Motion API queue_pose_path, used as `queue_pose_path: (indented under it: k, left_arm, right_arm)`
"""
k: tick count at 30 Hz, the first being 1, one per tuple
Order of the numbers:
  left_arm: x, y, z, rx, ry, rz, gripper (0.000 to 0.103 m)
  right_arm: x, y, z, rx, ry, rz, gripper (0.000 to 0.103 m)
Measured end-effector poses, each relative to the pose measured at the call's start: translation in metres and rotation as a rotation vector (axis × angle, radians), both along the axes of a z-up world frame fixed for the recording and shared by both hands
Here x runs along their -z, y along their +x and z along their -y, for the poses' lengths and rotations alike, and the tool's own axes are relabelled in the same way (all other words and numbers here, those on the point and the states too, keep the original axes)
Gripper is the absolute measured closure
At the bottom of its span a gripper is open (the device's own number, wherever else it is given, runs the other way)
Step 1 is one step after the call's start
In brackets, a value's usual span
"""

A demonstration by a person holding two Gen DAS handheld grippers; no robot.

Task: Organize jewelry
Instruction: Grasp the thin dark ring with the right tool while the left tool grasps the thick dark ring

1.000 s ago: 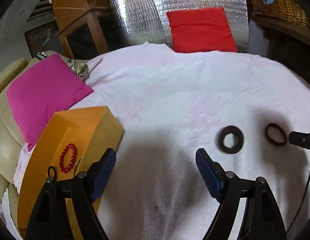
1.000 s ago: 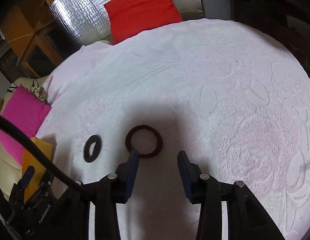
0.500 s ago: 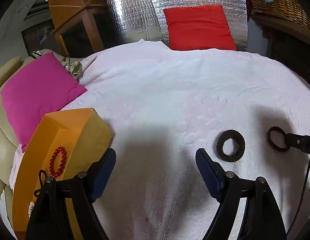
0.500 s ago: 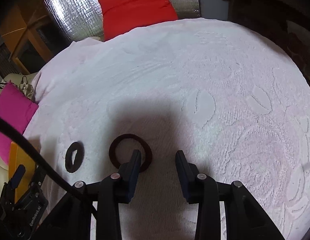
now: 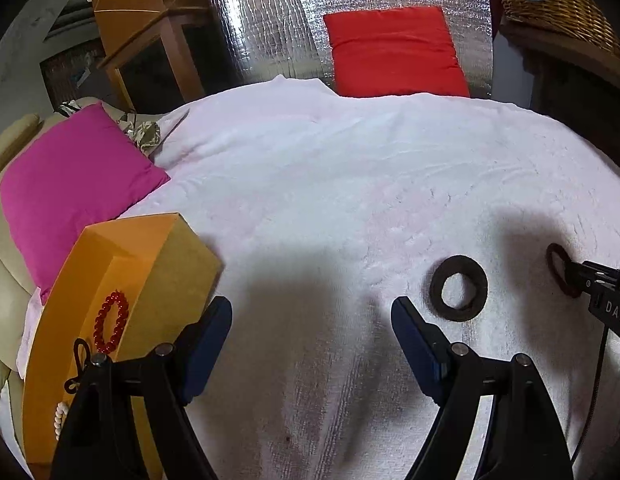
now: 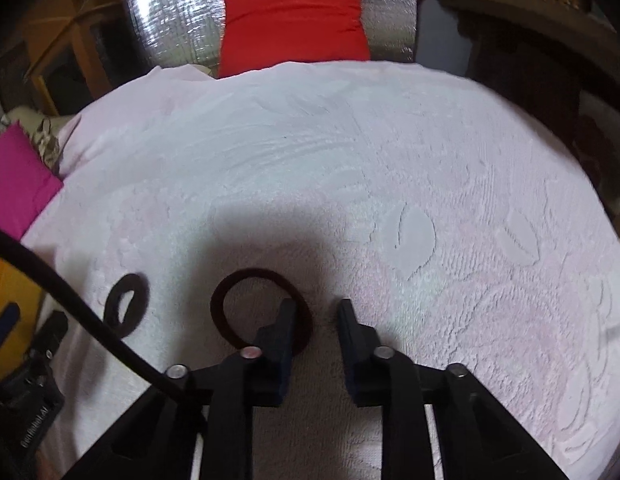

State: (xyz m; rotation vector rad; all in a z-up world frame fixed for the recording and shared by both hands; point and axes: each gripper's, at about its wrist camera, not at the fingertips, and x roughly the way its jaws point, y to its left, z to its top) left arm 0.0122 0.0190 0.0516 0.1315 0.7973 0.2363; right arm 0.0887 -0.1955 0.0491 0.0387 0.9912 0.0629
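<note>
Right hand-held gripper (image 6: 313,308), bottom centre of its view: jaws just narrowed, a small gap remaining, the left finger (image 6: 284,320) lying over the rim of the thin dark bangle (image 6: 246,276) on the pale towel (image 6: 389,160). Left hand-held gripper (image 5: 311,316): jaws spread, empty. Thick dark ring (image 5: 458,288) right of centre; red bead bracelet (image 5: 111,321) in the orange box (image 5: 166,256), lower left.

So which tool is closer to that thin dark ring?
Right. The right tool is at the thin ring, one finger over its rim. The left tool is farther, beyond the thick ring.
</note>
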Motion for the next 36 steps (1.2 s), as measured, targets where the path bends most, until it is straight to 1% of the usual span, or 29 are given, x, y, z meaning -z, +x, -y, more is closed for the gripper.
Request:
queue_pose_path:
  k: [3,10,14,19,22,25,28,32,34,36]
  left_arm:
    - [0.001,0.001,0.002,0.003,-0.008,-0.003,0.021]
    - [0.007,0.005,0.009,0.015,-0.014,-0.023,0.021]
    - [0.01,0.007,0.01,0.021,-0.016,-0.03,0.021]
    - [0.011,0.01,0.006,0.031,-0.053,-0.034,0.021]
    - [0.011,0.014,0.002,0.047,-0.109,-0.027,0.021]
    - [0.011,0.017,0.003,0.084,-0.16,-0.017,0.021]
    - [0.012,0.018,0.008,0.12,-0.187,-0.009,0.021]
    - [0.012,0.02,0.022,0.193,-0.207,0.004,0.021]
    - [0.015,0.022,0.03,0.222,-0.205,-0.005,0.021]
    - [0.022,0.026,0.038,0.236,-0.197,-0.035,0.021]
  right_arm:
    - [-0.001,-0.002,0.0,-0.009,-0.017,0.012,0.091]
    - [-0.002,-0.005,0.008,-0.02,-0.011,0.006,0.092]
    - [-0.004,-0.005,0.013,-0.016,0.013,-0.005,0.092]
    - [-0.008,-0.006,0.021,-0.006,0.053,-0.018,0.093]
    - [-0.01,-0.008,0.027,-0.004,0.077,-0.031,0.093]
    - [-0.011,-0.012,0.033,0.013,0.119,-0.062,0.093]
    - [-0.011,-0.012,0.045,0.037,0.175,-0.083,0.093]
    - [-0.01,-0.012,0.058,0.072,0.226,-0.107,0.092]
    - [-0.01,-0.012,0.061,0.075,0.24,-0.104,0.092]
    - [-0.011,-0.013,0.062,0.063,0.241,-0.095,0.092]
